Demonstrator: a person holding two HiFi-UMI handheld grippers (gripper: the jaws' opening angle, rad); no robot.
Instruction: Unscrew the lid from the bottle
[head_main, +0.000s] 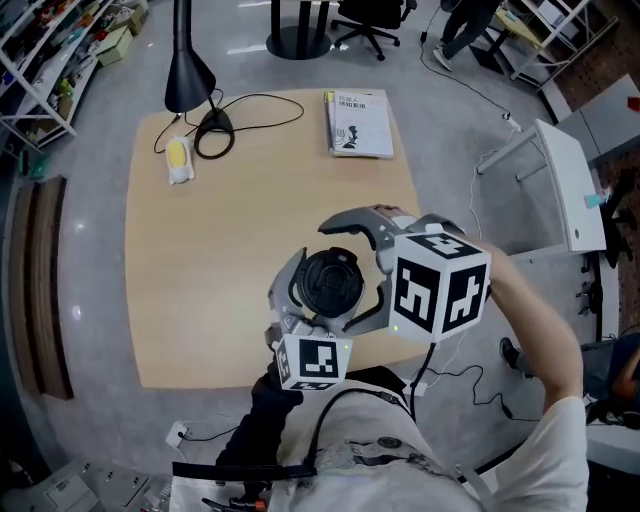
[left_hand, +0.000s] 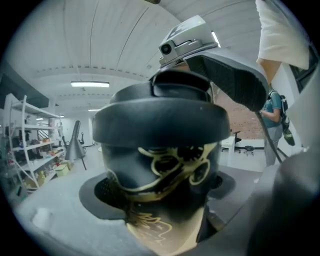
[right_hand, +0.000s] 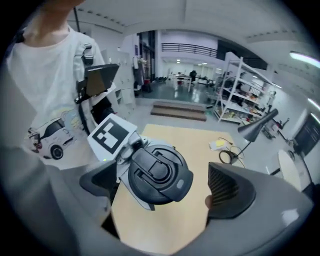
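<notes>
Seen from above, a person holds two tongs over a pale wooden desk (head_main: 220, 230). The left tongs (left_hand: 161, 192) are clamped on the body of a black bottle (left_hand: 167, 165) with gold markings, just below its wide black lid (head_main: 330, 282). The bottle is held upright in the air above the desk's near edge. The right tongs (right_hand: 161, 189) stand wide open, a pad on either side of the lid and not gripping it. The bottle looks rigid and smooth, probably slippery, so its body needs firm clamping. The lid's round rim, clear of its top latch, seems the best hold.
</notes>
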